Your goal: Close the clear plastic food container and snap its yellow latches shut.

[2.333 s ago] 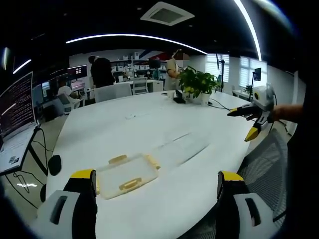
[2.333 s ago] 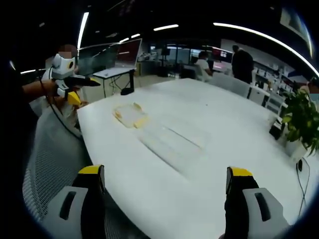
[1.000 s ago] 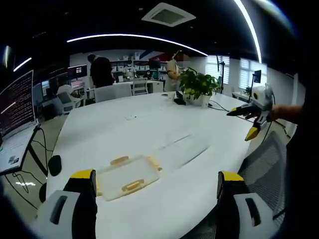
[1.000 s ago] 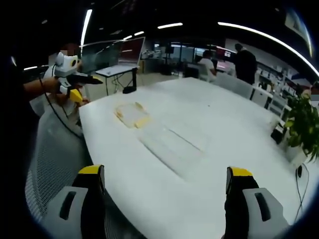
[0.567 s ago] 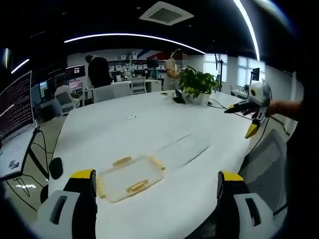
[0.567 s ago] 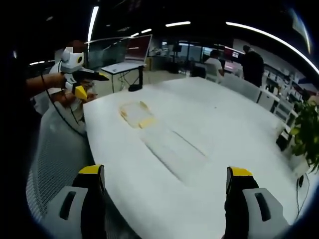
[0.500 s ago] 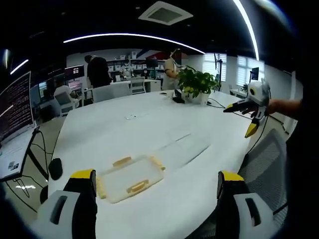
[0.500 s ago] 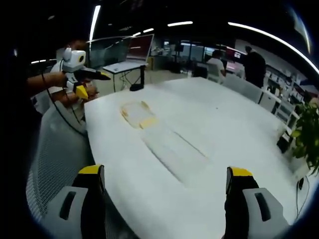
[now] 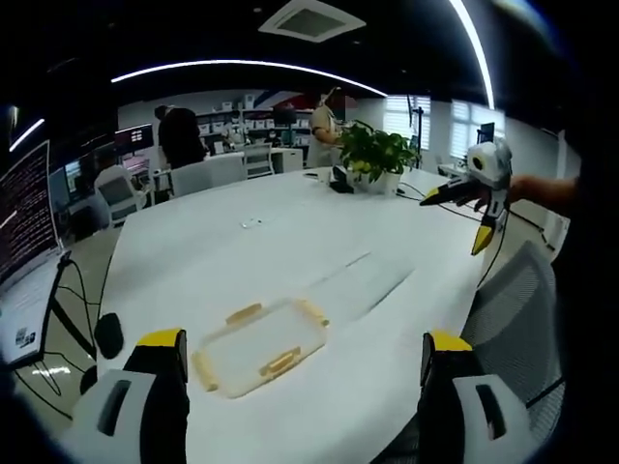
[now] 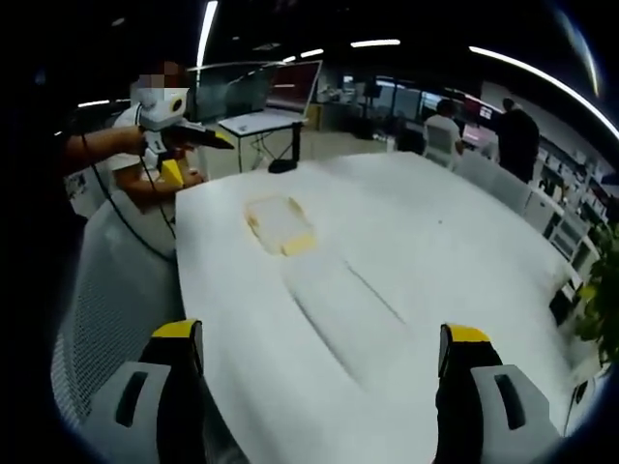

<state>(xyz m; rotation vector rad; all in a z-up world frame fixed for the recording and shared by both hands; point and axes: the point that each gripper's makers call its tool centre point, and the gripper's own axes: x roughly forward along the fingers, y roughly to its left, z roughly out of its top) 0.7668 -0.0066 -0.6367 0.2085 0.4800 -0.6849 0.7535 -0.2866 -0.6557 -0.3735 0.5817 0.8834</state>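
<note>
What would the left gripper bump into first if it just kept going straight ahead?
Probably the clear plastic container with yellow latches on the white table. It lies between and just beyond the left gripper's open fingers, though depth is hard to judge.

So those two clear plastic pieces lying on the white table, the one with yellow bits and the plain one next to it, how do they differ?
The piece with yellow latches is squarish and carries yellow clips on its edges; the plain clear piece is longer, has no yellow and nearly vanishes against the table. The latched piece lies nearer the left gripper, the plain one farther along. Both are see-through, lie flat on the table, and neither gripper is touching them.
</note>
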